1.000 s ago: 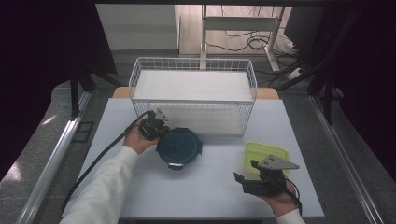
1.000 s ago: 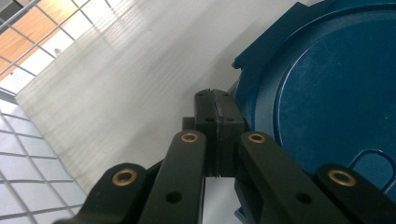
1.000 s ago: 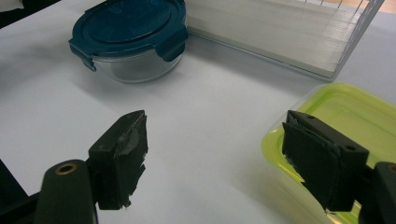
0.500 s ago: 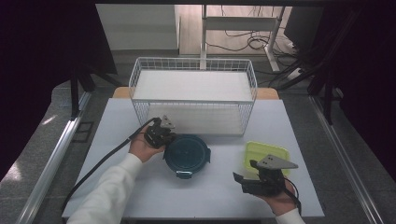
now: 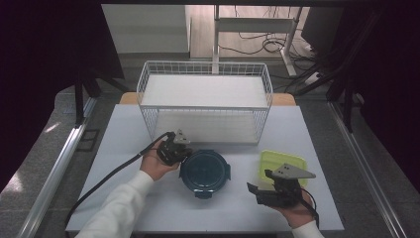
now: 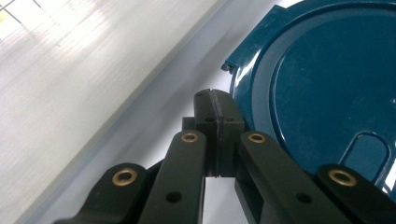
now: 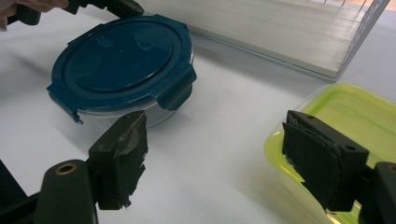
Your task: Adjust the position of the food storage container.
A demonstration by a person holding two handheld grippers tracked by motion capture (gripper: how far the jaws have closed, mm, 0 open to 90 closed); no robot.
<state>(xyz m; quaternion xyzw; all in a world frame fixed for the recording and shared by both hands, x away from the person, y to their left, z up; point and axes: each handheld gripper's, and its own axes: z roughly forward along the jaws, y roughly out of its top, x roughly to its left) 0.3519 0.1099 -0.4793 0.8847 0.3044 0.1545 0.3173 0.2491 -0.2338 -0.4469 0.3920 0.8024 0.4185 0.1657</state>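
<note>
High view: the round container with its blue lid sits at the middle of the table, toward the near edge. The left gripper touches its left rim. The right gripper hovers near the near right corner.

Left gripper view: jaws fully closed, empty, beside the lid.

Right gripper view: jaws wide apart, empty; the green container lies behind the right jaw.

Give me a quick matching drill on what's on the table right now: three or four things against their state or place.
Things:
1. left gripper
2. right gripper
3. round blue container
4. yellow-green container

States:
A. jaws wide open, nothing between them
B. lid on, at the table's middle
C. jaws shut, empty, beside the blue lid's rim
D. next to the right gripper

Pairs: 1-C, 2-A, 3-B, 4-D
</note>
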